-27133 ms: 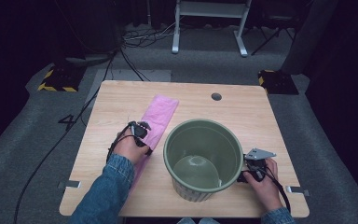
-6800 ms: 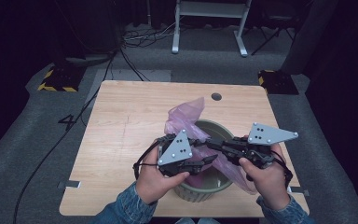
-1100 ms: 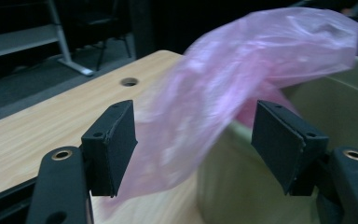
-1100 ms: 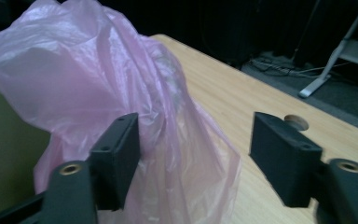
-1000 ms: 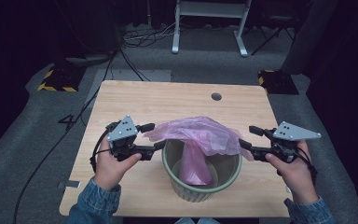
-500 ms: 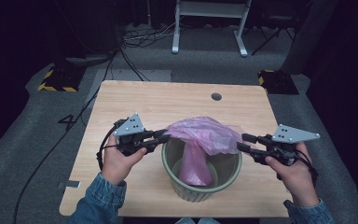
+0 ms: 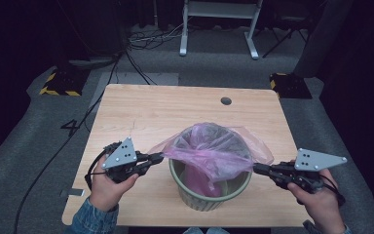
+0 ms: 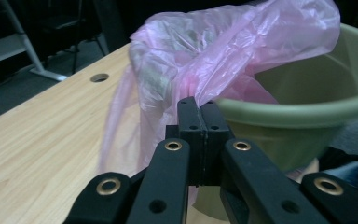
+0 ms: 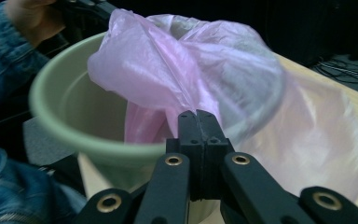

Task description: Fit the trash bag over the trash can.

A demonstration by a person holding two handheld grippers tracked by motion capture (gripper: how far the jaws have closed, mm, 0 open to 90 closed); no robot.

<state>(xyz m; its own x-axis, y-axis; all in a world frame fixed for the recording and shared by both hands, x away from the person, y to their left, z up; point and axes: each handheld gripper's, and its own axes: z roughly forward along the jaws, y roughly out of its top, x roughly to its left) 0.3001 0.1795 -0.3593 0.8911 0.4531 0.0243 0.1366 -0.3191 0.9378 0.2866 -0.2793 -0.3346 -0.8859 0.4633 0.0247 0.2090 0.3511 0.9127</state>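
Observation:
A green bucket [image 7: 209,195] stands on the wooden table [image 7: 165,112] near its front edge. A thin pink plastic bag [image 7: 214,151] hangs into it, its mouth spread over the far rim. My left gripper [image 7: 158,157] is at the bucket's left side. Its jaws have just been closing and now pinch the bag's left edge [image 8: 168,70]; the left gripper [image 8: 198,105] is shut. At the bucket's right side my right gripper [image 7: 255,168] has also just closed, on the bag's right edge [image 9: 177,70]; the right gripper [image 9: 198,116] is shut, with film around its tips.
A round cable hole [image 7: 226,101] sits in the far part of the tabletop. Cables [image 7: 126,58] and a white stand's legs [image 7: 219,29] lie on the floor beyond the table. The person's sleeves come in from the front edge.
Both grippers' jaws went from open to shut on the bag's edges. The hands drew apart and toward the person, and the bag's mouth spread wider over the bucket.

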